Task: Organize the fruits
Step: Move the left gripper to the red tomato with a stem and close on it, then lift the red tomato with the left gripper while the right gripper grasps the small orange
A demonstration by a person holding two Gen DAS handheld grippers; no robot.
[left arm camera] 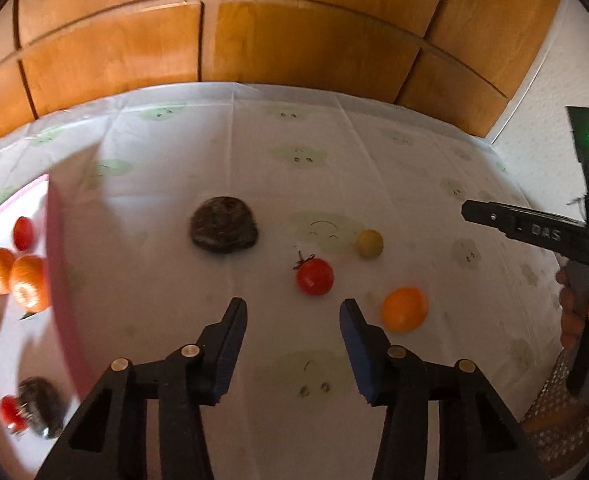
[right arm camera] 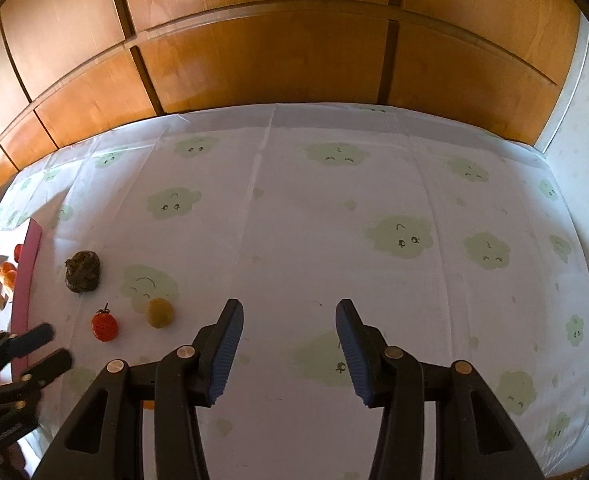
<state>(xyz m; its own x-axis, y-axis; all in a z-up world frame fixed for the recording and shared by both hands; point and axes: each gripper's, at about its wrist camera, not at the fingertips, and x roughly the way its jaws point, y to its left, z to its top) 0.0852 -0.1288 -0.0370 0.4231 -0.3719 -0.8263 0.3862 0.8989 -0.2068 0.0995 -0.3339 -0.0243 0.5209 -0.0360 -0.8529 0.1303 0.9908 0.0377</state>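
Worktop under a cloud-print cloth, beneath both claws. Pink-rimmed tray, left of the left claw, holding oranges. Dark avocado, orange, tomato and yellow fruit lie loose ahead of its parted, empty jaws. Right claw: jaws likewise parted, empty.

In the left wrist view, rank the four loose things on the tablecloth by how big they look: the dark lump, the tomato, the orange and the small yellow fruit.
1. dark lump
2. orange, though it lies nearer the camera
3. tomato
4. small yellow fruit
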